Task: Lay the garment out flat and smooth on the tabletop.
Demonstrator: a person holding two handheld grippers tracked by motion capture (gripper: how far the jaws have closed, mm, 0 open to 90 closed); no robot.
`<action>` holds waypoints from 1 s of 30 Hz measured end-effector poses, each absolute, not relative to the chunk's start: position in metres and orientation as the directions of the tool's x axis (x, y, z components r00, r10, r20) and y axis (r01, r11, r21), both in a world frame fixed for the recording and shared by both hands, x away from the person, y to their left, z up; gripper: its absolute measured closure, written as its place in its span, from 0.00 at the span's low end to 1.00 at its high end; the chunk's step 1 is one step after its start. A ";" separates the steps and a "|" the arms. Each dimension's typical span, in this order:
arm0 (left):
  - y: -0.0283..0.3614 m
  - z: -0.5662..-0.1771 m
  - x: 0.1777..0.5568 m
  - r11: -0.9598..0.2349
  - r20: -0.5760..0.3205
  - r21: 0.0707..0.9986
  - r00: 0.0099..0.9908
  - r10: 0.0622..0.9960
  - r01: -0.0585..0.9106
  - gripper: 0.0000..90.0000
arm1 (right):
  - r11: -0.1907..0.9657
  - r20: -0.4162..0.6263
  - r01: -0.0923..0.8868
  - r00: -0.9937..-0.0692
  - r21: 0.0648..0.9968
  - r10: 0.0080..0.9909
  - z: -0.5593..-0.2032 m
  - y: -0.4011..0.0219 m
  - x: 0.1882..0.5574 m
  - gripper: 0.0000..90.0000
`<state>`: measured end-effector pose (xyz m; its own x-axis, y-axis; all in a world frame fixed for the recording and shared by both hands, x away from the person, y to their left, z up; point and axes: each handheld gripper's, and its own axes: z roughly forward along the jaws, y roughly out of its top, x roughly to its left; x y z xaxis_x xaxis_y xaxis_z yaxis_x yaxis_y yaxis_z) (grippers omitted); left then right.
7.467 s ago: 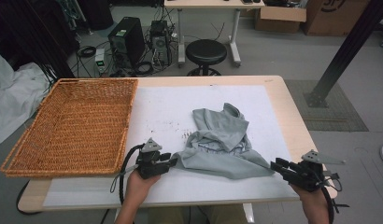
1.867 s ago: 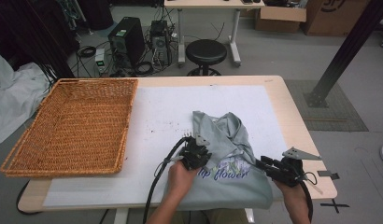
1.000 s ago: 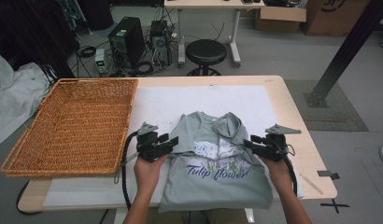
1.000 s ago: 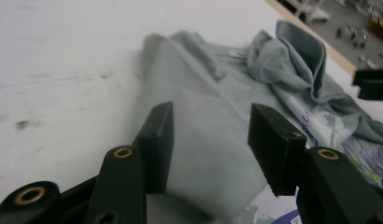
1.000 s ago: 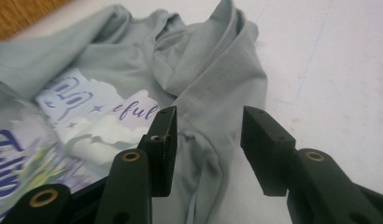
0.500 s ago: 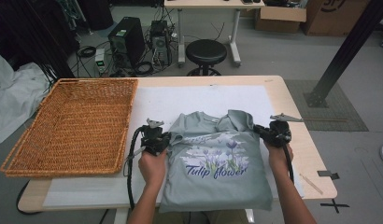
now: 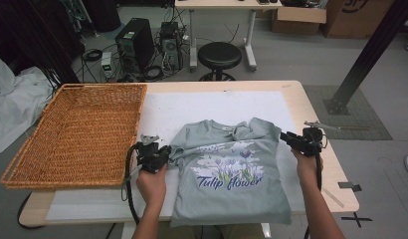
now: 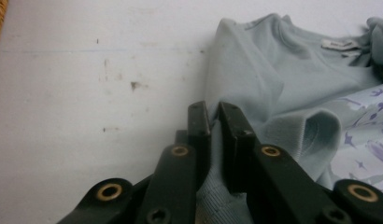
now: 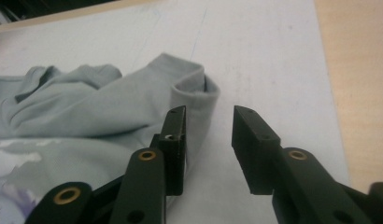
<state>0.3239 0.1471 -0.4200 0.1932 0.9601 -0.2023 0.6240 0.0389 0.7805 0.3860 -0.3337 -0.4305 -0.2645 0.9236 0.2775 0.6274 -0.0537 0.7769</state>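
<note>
T-shirt (image 7: 232, 174) flat on the table's (image 7: 311, 104) white mat, our two grippers at its sleeves.

Nearest us, its hem runs past the table's front edge and out of sight. Our left gripper (image 8: 214, 123) pinches the left sleeve; the fabric between the pads is barely visible. Our right gripper (image 9: 208, 135) has just been opening, jaws apart beside the right sleeve, gripping nothing. Farther left sits the wicker basket (image 7: 77, 134).
</note>
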 end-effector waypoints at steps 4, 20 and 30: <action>0.153 -0.418 0.319 0.059 -0.194 0.796 0.160 0.968 0.603 0.95 | -0.071 0.350 0.674 -0.287 0.735 0.892 -0.441 -0.337 0.384 0.67; 0.163 -0.419 0.310 0.086 -0.241 0.783 0.172 0.955 0.616 0.95 | -0.018 0.237 0.613 -0.277 0.790 0.931 -0.428 -0.326 0.399 0.55; 0.166 -0.423 0.313 0.082 -0.251 0.768 0.181 0.951 0.635 0.95 | 0.118 0.117 0.678 -0.290 0.725 0.950 -0.437 -0.324 0.408 0.93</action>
<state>0.3127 0.1660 -0.4225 0.1808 0.9510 -0.2508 0.6347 0.0819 0.7684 0.4082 -0.3243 -0.4371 -0.2904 0.9497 0.1172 0.6783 0.1179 0.7252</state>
